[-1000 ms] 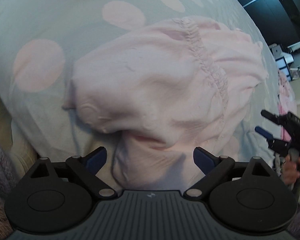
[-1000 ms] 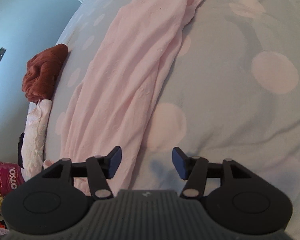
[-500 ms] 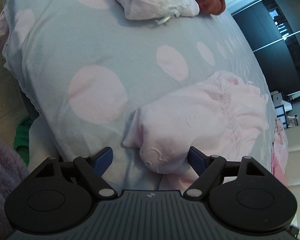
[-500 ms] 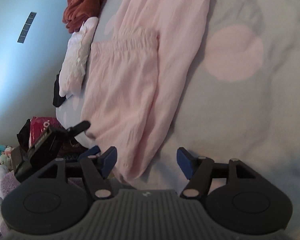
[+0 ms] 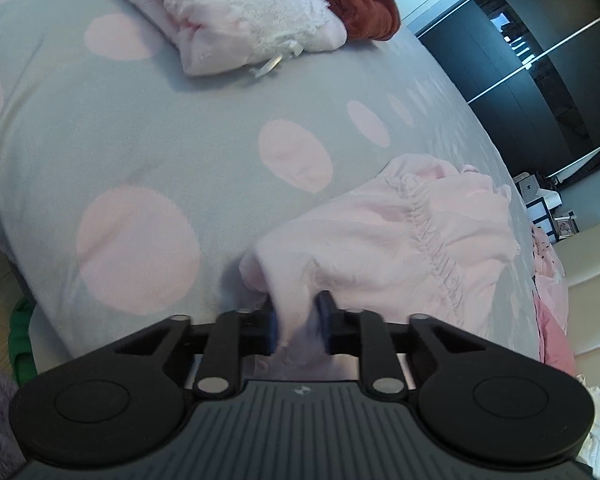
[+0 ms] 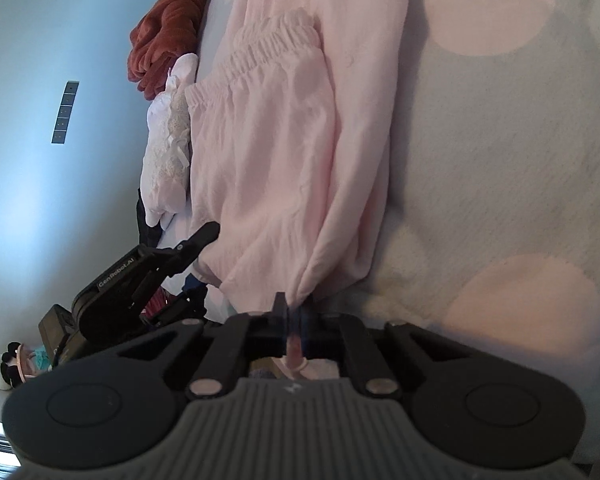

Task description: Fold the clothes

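Already the pink trousers (image 6: 284, 152) are pinched by the closing left claw (image 5: 298, 320) and clenched right claw (image 6: 294, 320); such thin edge bites could be slipped when lifted off the bed (image 5: 140, 140).

Dim, bluish, soft light without glare; strong fisheye bending at the edges, slight blur near the jaws.

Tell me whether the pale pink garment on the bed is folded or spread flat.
Partly folded: the pale pink garment lies doubled, its gathered waistband resting on a longer layer, not yet a compact stack.
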Demonstrator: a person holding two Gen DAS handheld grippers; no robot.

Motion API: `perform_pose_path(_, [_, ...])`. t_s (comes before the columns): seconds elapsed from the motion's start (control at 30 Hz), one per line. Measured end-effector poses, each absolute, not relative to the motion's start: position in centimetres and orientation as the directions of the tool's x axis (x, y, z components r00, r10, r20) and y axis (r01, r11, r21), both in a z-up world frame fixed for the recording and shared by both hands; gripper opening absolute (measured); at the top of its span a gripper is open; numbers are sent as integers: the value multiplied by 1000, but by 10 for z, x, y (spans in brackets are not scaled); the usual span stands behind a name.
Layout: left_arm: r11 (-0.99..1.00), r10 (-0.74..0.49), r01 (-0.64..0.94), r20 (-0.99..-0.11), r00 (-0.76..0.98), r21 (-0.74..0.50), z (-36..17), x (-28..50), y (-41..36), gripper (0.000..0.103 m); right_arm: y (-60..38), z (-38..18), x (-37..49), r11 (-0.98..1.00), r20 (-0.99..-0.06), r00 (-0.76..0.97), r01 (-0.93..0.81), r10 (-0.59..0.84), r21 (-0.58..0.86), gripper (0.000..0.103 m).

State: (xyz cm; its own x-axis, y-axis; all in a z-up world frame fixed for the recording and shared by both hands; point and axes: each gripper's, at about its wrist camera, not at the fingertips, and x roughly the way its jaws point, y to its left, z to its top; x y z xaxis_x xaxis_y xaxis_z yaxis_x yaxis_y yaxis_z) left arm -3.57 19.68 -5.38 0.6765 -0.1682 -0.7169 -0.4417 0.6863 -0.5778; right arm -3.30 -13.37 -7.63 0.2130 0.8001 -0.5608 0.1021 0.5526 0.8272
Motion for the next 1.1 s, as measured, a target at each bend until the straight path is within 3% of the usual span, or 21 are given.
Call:
perform_pose_path(0.27, [841, -105, -301, -682, 724, -449, 28, 8, 208, 5, -105, -46, -26, 446, -446, 154, 39, 882, 894, 4])
perform_pose_path(0.47, [909, -40, -272, -716, 697, -316, 77, 15, 253, 5, -41, -18, -18, 408, -404, 127, -12, 906, 913, 3])
perform_pose_path(0.63, [916, 21, -326, -781, 624, -236, 65, 2, 278, 5, 4, -15, -32, 387, -386, 42, -23, 922, 922, 3])
perform_pose_path(0.9, [917, 79, -380, -877, 474, -123, -2, -5, 295, 3, 4, -57, -47, 541, -540, -31, 88, 841, 837, 4])
perform_pose_path(1.03, [929, 77, -357, -889, 451, -101, -6, -3, 297, 5, -6, -56, -44, 596, -596, -17, 80, 803, 799, 25])
perform_pose_path(1.07, [931, 78, -352, -890, 449, -96, -4, -4, 297, 13, -10, -52, -42, 613, -614, -7, 63, 789, 787, 40])
perform_pose_path(1.1, [932, 82, -350, -888, 452, -92, -1, -5, 297, 20, -14, -47, -40, 629, -629, 5, 47, 777, 776, 41])
